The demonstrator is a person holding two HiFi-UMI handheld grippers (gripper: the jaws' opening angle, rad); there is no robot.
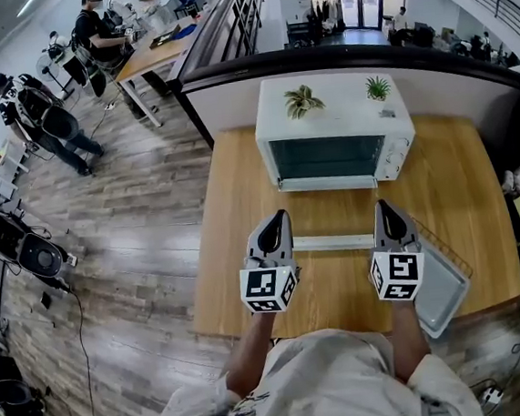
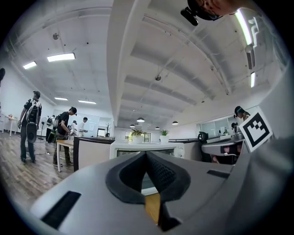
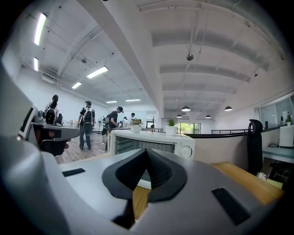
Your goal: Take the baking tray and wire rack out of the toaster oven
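Observation:
The white toaster oven [image 1: 336, 140] stands at the back of the wooden table [image 1: 246, 250], two small plants on top. The grey baking tray [image 1: 444, 290] lies at the table's front right corner, jutting over the edge, and the wire rack [image 1: 449, 254] shows along its far side. My left gripper [image 1: 279, 215] and right gripper [image 1: 381, 205] hover side by side in front of the oven, both shut and holding nothing. The right one is above the tray's left end. A white bar [image 1: 332, 241] lies between them; I cannot tell if it is the oven door's edge. The oven [image 2: 126, 148] [image 3: 151, 142] is straight ahead of both shut grippers [image 2: 146, 154] [image 3: 146, 151].
A dark partition wall [image 1: 229, 73] runs behind the table. Several people [image 1: 41, 114] stand or sit by a desk [image 1: 149, 58] on the wooden floor at the far left. The table's left edge drops off near my left gripper.

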